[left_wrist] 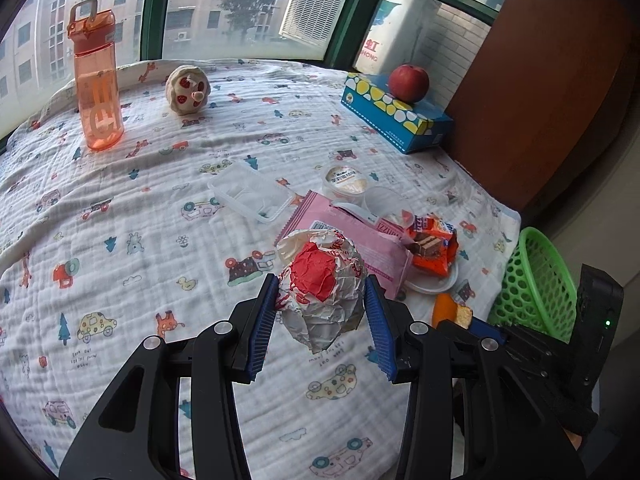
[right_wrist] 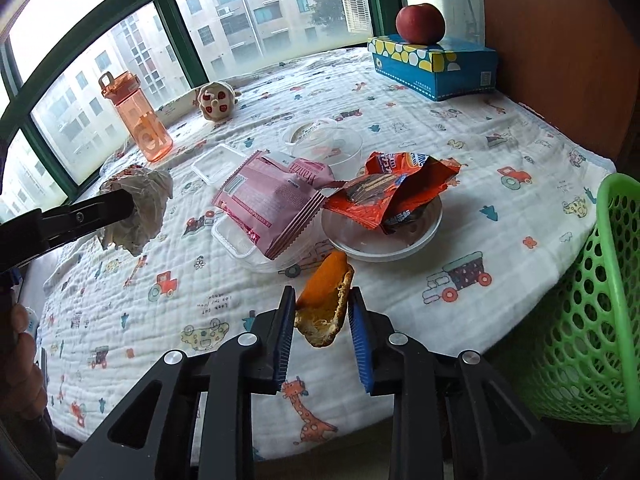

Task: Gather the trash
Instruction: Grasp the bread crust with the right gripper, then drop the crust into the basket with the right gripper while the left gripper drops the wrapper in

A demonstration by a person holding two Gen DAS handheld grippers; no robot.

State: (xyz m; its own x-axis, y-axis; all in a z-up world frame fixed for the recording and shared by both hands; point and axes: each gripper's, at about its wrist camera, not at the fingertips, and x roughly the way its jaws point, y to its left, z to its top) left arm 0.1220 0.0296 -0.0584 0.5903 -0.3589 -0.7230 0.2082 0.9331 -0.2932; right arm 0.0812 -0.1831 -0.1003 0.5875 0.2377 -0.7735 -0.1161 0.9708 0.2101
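The right tongs (right_wrist: 322,312) squeeze a piece of orange peel (right_wrist: 326,304) between their blue pads, just above the bench (right_wrist: 520,128) with its cloth of little cars and giraffes. Behind the peel, a pink wrapper (right_wrist: 272,200) lies on a clear plastic box (right_wrist: 236,240), and an orange snack wrapper (right_wrist: 392,192) sits in a white bowl (right_wrist: 400,246), with a green basket (right_wrist: 592,320) at the right edge. On the left, the left tongs (right_wrist: 128,204) hold a ball of crumpled paper (right_wrist: 140,204), and far back stand an orange bottle (right_wrist: 138,118), a small toy (right_wrist: 216,102) and an apple (right_wrist: 420,23) on a blue tissue box (right_wrist: 436,66).
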